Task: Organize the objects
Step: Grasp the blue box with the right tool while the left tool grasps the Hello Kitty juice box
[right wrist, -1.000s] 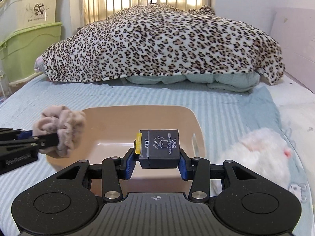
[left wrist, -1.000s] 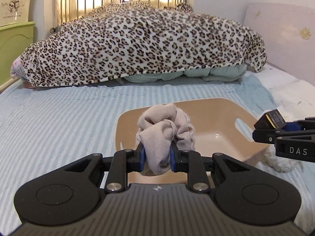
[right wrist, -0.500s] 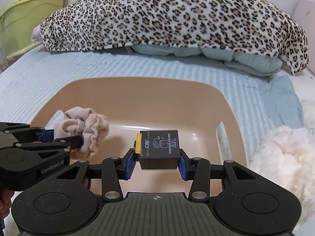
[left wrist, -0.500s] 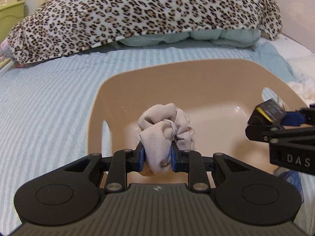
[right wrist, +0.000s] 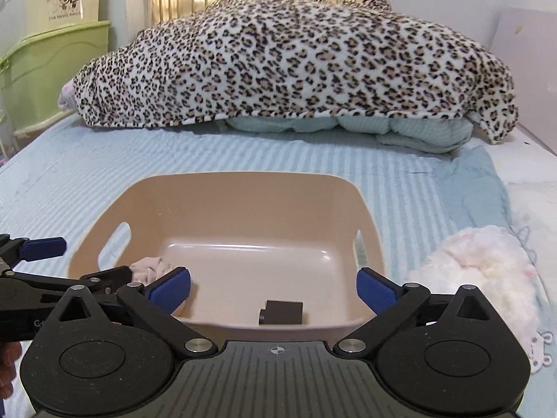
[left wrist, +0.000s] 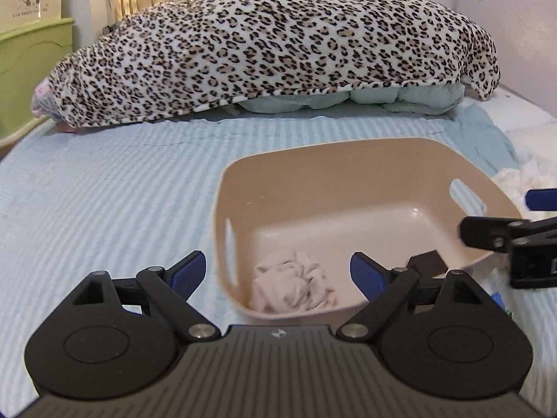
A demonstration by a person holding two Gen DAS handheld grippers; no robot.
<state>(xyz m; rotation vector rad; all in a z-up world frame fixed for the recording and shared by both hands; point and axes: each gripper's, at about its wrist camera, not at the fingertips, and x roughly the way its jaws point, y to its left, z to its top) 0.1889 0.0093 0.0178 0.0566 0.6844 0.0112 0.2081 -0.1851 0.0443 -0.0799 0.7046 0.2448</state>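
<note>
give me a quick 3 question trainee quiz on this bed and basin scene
1. True or false: the left gripper is shut on the scrunchie.
2. Where does the black box lie? A) on the bedsheet B) in the beige basin C) in the right gripper
3. Fill in: the fluffy white toy lies ____ the basin.

Key
1. False: both grippers are open, the scrunchie lies in the basin.
2. B
3. outside, on the bed beside it

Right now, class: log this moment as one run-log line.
left gripper: open | right gripper: open | scrunchie: in tub | black box: in tub | fluffy toy: on bed
</note>
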